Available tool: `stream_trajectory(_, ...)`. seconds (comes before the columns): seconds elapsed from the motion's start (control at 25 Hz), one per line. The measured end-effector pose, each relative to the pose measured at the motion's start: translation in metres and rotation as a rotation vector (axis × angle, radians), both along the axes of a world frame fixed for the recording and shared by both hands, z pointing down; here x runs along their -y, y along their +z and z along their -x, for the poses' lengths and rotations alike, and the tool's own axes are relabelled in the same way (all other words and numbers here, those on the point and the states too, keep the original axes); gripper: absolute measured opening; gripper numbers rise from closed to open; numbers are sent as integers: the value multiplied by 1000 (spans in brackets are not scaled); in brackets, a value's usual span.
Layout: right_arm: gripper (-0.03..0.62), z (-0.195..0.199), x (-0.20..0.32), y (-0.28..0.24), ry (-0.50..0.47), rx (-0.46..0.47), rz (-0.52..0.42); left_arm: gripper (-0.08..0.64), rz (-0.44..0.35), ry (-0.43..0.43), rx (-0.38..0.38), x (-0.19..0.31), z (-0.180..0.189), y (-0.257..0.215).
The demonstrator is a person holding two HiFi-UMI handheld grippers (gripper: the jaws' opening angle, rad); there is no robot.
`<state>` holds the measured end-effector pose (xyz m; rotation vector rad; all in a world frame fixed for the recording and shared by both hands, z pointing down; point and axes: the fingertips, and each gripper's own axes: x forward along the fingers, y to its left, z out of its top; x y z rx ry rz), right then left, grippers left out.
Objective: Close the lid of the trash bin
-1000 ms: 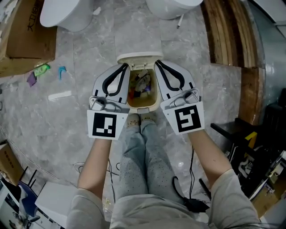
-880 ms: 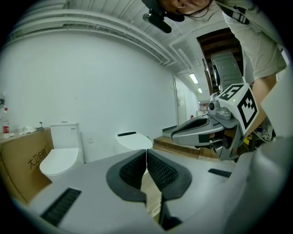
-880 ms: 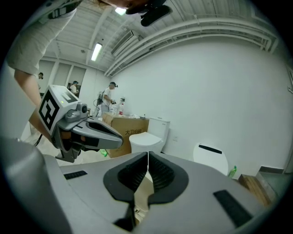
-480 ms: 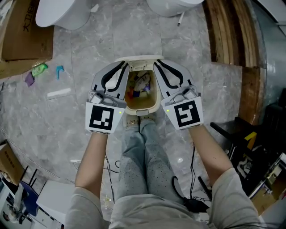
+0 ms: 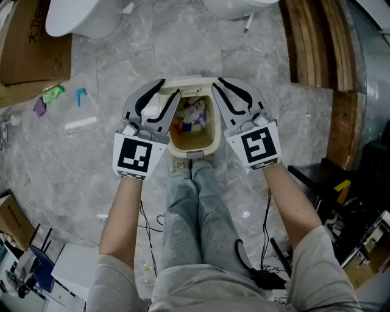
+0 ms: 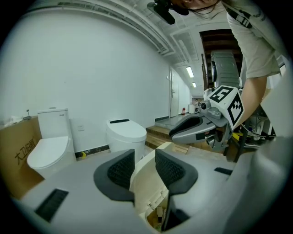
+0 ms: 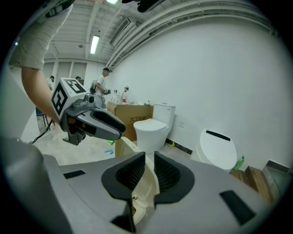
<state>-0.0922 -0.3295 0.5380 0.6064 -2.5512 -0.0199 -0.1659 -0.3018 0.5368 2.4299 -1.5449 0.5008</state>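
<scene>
A cream trash bin [image 5: 207, 143] stands on the floor between my feet, with rubbish inside. Its lid [image 5: 183, 80] is raised at the far rim. My left gripper [image 5: 169, 88] straddles the lid's left edge [image 6: 147, 179]; its jaws are opening, and the pads [image 6: 121, 168] stand apart from the lid. My right gripper [image 5: 217, 83] is at the lid's right edge [image 7: 147, 182], which sits pinched between its nearly closed pads [image 7: 167, 172] as the jaws begin opening. Each gripper view shows the other gripper across the lid.
Two white toilets [image 5: 79, 18] [image 5: 234, 7] stand beyond the bin. A cardboard box [image 5: 30, 49] and small litter [image 5: 55, 94] lie at the left. Wooden steps [image 5: 311, 42] rise at the right. The person's legs [image 5: 195, 207] and cables are right behind the bin.
Both grippers have sunk lower at the lid's two sides. The left gripper's jaws have spread wide apart from shut. The right gripper's jaws look nearly the same.
</scene>
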Motion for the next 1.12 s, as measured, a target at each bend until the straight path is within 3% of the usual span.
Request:
stream_trajectory(0.08,144,1,1,8,-24,-19,33,133,4,1,4,2,3,2)
stream_trajectory(0.44,146,2,9,27,-65,-84,61,153,40,44,27,6,6,20)
stream_trajectory(1.12,107,-4,3,32,-82,-125,9,140,53,42,62,-4,8,29)
